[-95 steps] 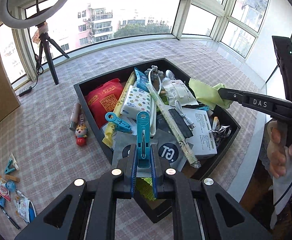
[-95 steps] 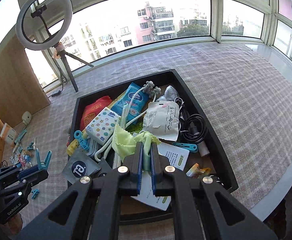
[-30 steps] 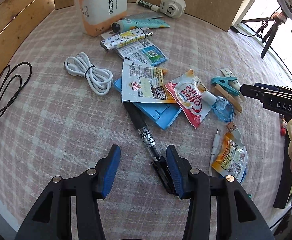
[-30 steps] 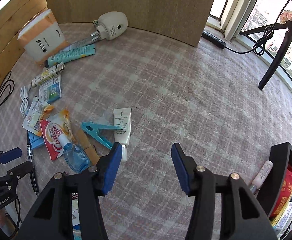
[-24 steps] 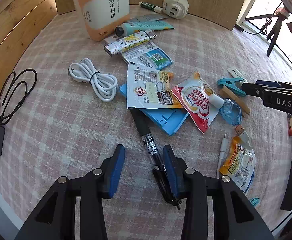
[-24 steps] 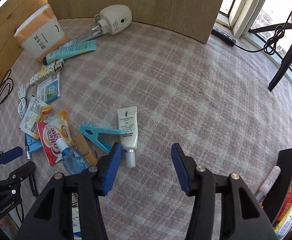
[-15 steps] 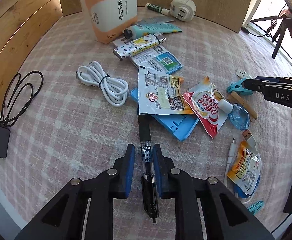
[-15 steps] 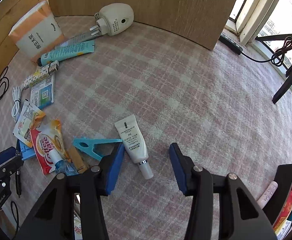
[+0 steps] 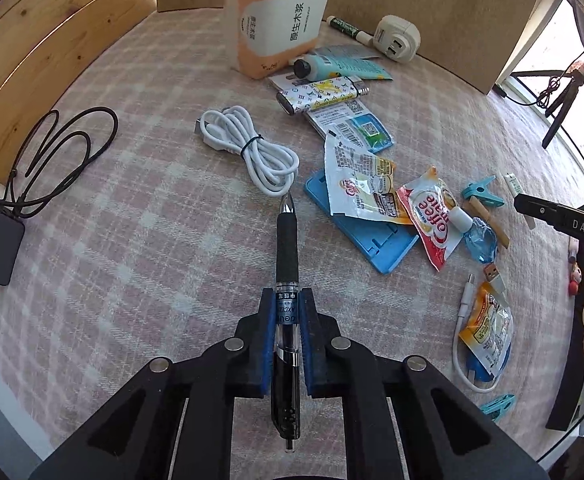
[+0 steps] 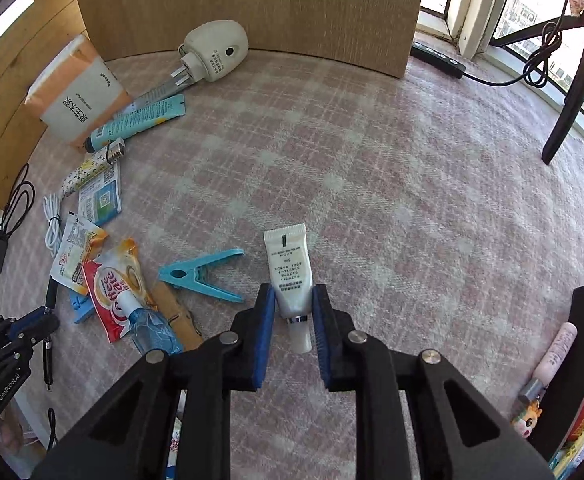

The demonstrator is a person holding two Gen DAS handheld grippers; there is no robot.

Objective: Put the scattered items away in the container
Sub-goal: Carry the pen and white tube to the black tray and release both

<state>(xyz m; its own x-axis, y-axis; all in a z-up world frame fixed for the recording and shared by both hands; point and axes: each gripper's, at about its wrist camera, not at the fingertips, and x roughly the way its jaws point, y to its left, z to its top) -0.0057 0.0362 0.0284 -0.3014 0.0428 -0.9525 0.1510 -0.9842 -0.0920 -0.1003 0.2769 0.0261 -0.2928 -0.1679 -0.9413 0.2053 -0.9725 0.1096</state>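
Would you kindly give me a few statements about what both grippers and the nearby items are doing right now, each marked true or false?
1. The left gripper is clamped on a black pen. True.
2. The white tube lies between the right gripper's pads as its jaws are closing. True.
3. The white cable is held in the left gripper. False: it lies coiled on the cloth, beyond the pen's tip.
4. The teal clip sits right of the tube in the right wrist view. False: it lies to the tube's left.
5. The tissue pack stands near the wooden board. True.
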